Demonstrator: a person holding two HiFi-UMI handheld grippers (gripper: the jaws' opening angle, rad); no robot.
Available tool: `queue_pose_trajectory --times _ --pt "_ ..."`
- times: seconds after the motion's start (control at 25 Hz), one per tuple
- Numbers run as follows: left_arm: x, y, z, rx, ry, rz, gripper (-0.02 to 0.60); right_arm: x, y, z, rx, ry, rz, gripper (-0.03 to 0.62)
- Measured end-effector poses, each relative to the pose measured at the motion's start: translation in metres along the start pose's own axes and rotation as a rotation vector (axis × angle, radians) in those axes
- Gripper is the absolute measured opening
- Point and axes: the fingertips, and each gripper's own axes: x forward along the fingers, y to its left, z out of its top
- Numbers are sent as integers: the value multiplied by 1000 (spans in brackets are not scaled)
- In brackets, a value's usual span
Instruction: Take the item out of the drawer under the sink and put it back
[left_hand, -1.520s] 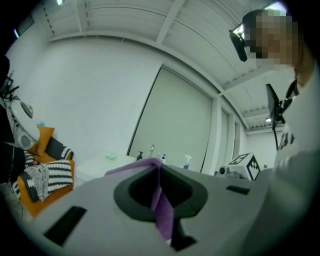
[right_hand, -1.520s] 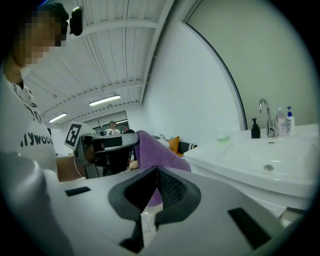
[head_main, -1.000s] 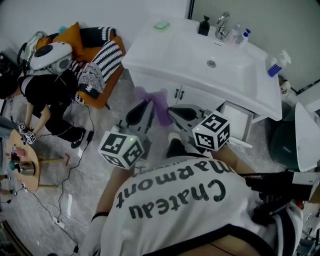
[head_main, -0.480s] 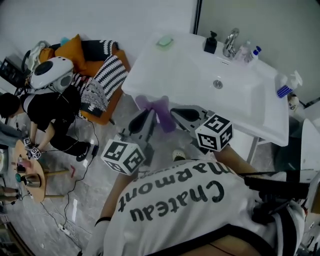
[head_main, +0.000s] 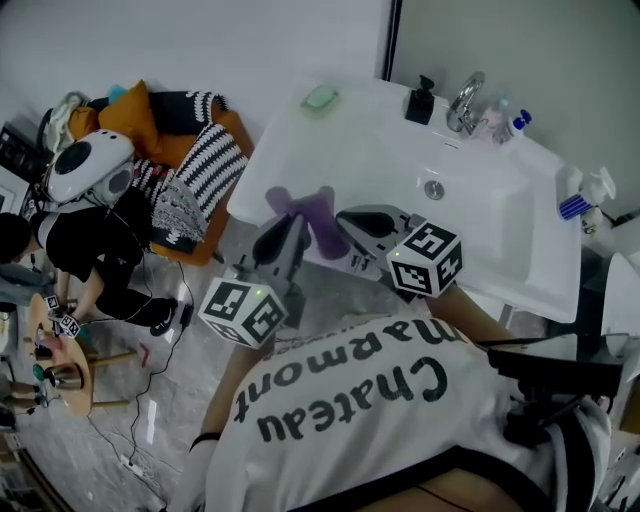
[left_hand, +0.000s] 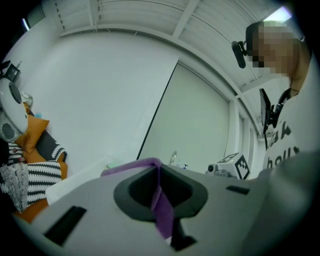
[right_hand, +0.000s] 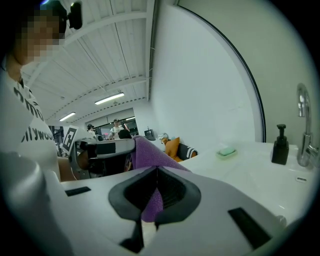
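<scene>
A purple cloth (head_main: 312, 212) hangs stretched between my two grippers, above the front left edge of the white washbasin (head_main: 500, 250). My left gripper (head_main: 288, 228) is shut on one end of it; in the left gripper view the purple cloth (left_hand: 163, 212) runs pinched between the closed jaws of the left gripper (left_hand: 159, 172). My right gripper (head_main: 352, 218) is shut on the other end, and the right gripper view shows the purple cloth (right_hand: 149, 152) rising from the right gripper (right_hand: 156, 172). The drawer under the sink is hidden below the basin.
On the basin stand a faucet (head_main: 465, 98), a black soap dispenser (head_main: 420, 100), a green soap dish (head_main: 320, 97) and a spray bottle (head_main: 582, 192). An orange chair with striped cloths (head_main: 195, 165), a seated person (head_main: 75, 235) and a small round table (head_main: 60, 362) are at the left.
Both grippers have moved forward together with the purple cloth, from in front of the cabinet to over the basin's edge. The cabinet doors and open drawer have dropped out of sight.
</scene>
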Motion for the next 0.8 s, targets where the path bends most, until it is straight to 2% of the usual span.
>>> queue_pose_trajectory --times 0.28,0.6,0.8 --pt "51 9 -6 -8 46 -24 23 2 -47 4 58 -13 -14 12" --pt "89 11 -27 -13 147 -59 23 -2 -89 -9 169 -48 -61 12" --pt "106 12 -29 -15 151 -64 23 -9 -110 -17 211 -60 -99 12"
